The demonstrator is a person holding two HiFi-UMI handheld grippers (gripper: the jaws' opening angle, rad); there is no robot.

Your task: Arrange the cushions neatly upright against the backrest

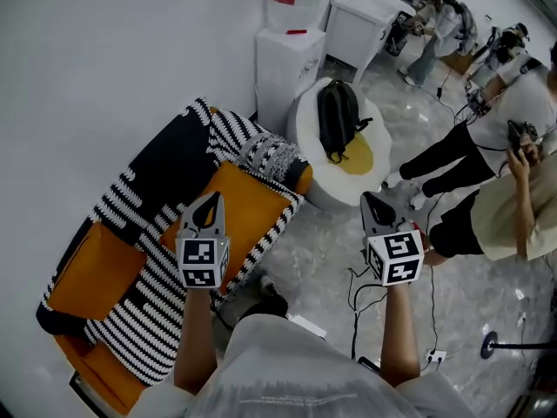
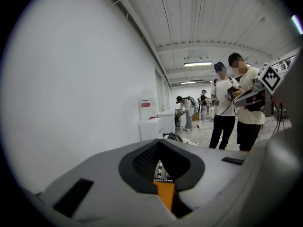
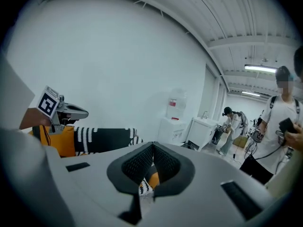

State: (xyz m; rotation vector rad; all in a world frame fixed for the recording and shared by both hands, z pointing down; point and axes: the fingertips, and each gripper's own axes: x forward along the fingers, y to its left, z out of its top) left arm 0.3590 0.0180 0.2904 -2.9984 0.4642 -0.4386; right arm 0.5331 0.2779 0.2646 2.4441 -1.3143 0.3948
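A sofa (image 1: 139,320) with a black-and-white striped cover stands along the white wall. A large orange cushion (image 1: 248,200) lies flat on its seat, and another orange cushion (image 1: 91,273) lies at the near left end. A small black-and-white patterned cushion (image 1: 271,157) rests at the far end. My left gripper (image 1: 209,202) hangs over the large orange cushion, shut and empty; orange and pattern show past its tips (image 2: 161,167). My right gripper (image 1: 374,204) is over the floor to the right of the sofa, shut and empty (image 3: 152,162).
A white round pouffe (image 1: 306,138) carrying a black backpack (image 1: 338,116) stands just past the sofa's far end. A white water dispenser (image 1: 287,59) is behind it. Several people (image 1: 487,146) stand at the right. Cables (image 1: 359,296) trail on the marble floor.
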